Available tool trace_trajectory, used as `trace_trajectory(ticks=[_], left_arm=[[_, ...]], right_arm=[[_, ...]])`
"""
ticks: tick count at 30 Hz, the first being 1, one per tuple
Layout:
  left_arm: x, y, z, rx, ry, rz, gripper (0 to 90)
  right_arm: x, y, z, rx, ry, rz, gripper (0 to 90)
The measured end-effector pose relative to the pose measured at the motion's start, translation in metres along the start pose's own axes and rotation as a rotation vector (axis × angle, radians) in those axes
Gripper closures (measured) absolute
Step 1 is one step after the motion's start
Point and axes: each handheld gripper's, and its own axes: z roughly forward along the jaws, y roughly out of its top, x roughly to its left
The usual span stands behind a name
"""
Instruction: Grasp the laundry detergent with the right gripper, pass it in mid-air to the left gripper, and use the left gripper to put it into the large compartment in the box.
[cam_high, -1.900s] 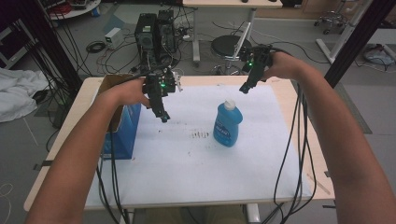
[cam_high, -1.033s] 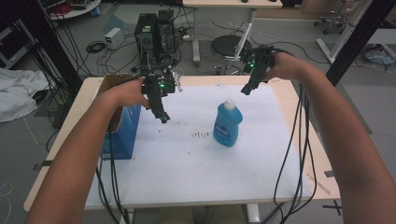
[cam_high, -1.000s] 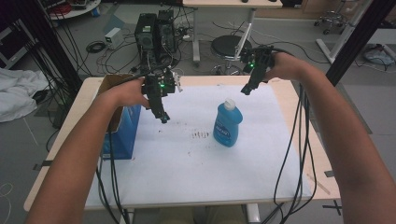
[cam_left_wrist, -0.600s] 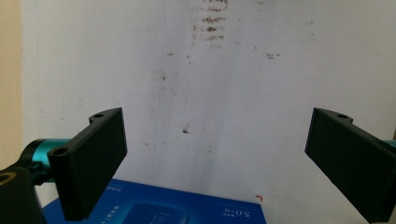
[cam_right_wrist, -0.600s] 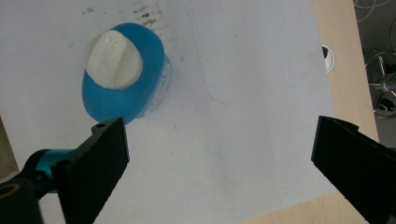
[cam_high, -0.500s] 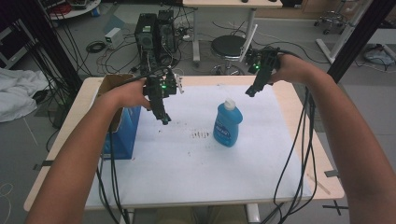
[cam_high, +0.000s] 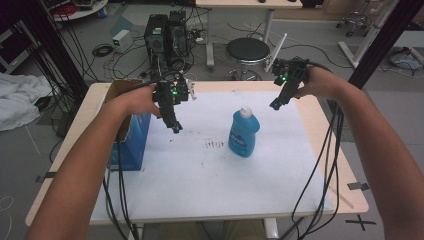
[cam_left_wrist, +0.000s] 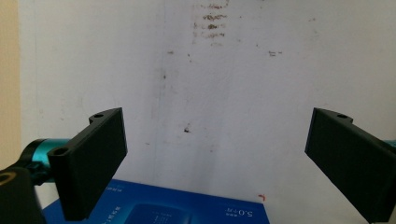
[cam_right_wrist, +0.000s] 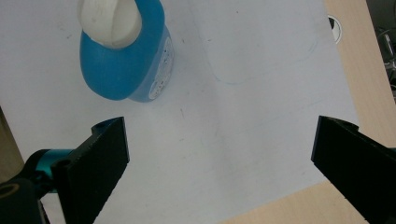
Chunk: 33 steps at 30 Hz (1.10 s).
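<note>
A blue bottle (cam_high: 244, 133) with a white cap stands upright near the middle of the white mat (cam_high: 210, 175). In the right gripper view the blue bottle (cam_right_wrist: 123, 60) is at the upper left, seen from above. My right gripper (cam_high: 276, 104) hovers above the table's far right, behind and to the right of the bottle, open and empty (cam_right_wrist: 219, 168). My left gripper (cam_high: 174, 125) hangs over the mat left of the bottle, beside a blue box (cam_high: 131, 137), jaws wide open and empty (cam_left_wrist: 217, 163).
The blue box with an open cardboard-brown top stands at the mat's left edge; its printed face (cam_left_wrist: 187, 210) lies low in the left gripper view. Dark smudges (cam_high: 215, 145) mark the mat. Wooden table edge (cam_high: 345, 165) borders the right. Cables trail from both grippers.
My right gripper has risen slightly and shifted to the right, away from the bottle. The left gripper and the bottle have stayed where they were.
</note>
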Motion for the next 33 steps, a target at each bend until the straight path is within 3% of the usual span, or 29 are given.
trace_trajectory(ticks=[12,20,26,29,33], left_arm=[[0.0,0.003,0.003,0.0,0.0,0.013,5.5],[-0.001,-0.002,0.004,0.005,0.0,0.015,5.5],[-0.001,-0.004,0.003,-0.005,0.0,0.015,5.5],[-0.001,-0.004,0.004,-0.002,-0.004,0.018,5.5],[0.0,-0.004,0.004,0.001,-0.006,0.017,5.5]], right_arm=[[0.019,-0.023,0.007,-0.02,-0.023,0.044,3.1],[0.035,-0.037,0.013,-0.068,-0.035,0.122,3.1],[0.045,-0.048,0.023,-0.099,-0.006,0.186,3.1],[0.052,-0.053,0.03,-0.139,0.019,0.22,3.1],[0.057,-0.055,0.034,-0.157,0.017,0.255,3.2]])
